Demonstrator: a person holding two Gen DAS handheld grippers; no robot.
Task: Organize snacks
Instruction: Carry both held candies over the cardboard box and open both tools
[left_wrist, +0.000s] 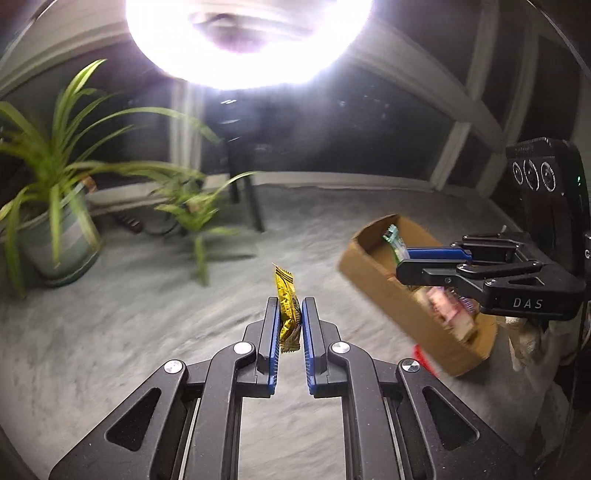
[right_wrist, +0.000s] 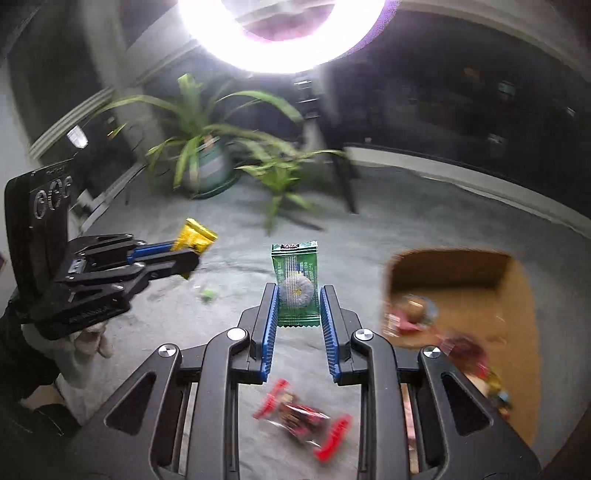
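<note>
My left gripper (left_wrist: 290, 302) is shut on a gold snack packet (left_wrist: 287, 306), held upright above the grey tabletop; both also show in the right wrist view, the gripper (right_wrist: 192, 258) and the packet (right_wrist: 194, 238). My right gripper (right_wrist: 297, 291) is shut on a green packet with a ring-shaped snack (right_wrist: 295, 284); in the left wrist view this gripper (left_wrist: 400, 258) holds the green packet (left_wrist: 394, 245) over the cardboard box (left_wrist: 384, 291). The box (right_wrist: 517, 295) holds several snacks. A red-wrapped snack (right_wrist: 301, 421) lies on the table below my right gripper.
Two potted green plants (left_wrist: 55, 206) (left_wrist: 192, 214) stand at the back left of the grey table (left_wrist: 147, 332). A bright ring lamp (left_wrist: 247, 40) hangs overhead, its stand behind the plants. A small green scrap (right_wrist: 207, 293) lies on the table.
</note>
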